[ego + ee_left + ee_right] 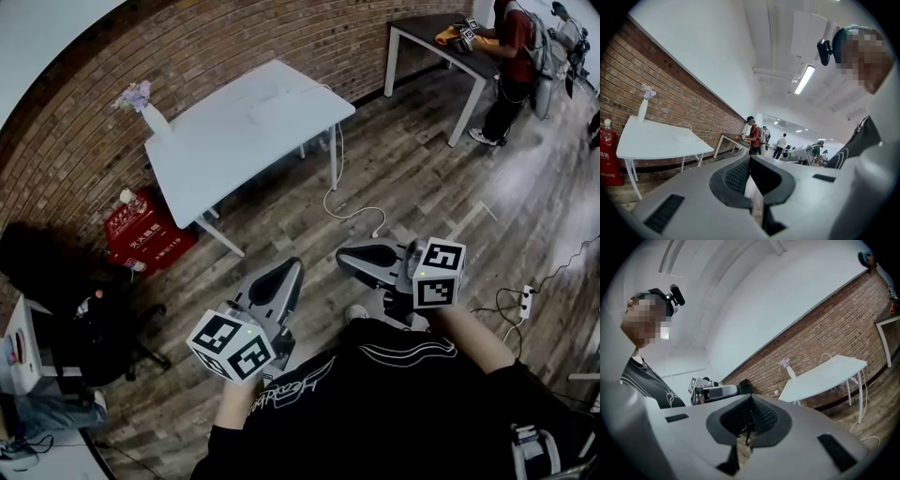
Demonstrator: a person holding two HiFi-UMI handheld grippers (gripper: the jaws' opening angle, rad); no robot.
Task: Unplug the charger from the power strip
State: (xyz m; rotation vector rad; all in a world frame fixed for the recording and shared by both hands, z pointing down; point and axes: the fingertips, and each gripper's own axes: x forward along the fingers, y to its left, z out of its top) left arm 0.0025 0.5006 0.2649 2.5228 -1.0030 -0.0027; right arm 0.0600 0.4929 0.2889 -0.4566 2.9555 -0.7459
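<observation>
The left claw [750, 164] is seen with its jaws brought together and nothing held between them. To the left, a white table [656, 140] is set against a brick wall [670, 89]; a pale vase [643, 108] with flowers is placed at its far left corner, and a thin white cable [684, 125] is looped on its top. A red box [603, 161] is partly seen at the left edge. Farther off, a person in a red shirt [753, 136] is stood at a dark table [729, 139]. A ceiling light [804, 79] is lit overhead.
</observation>
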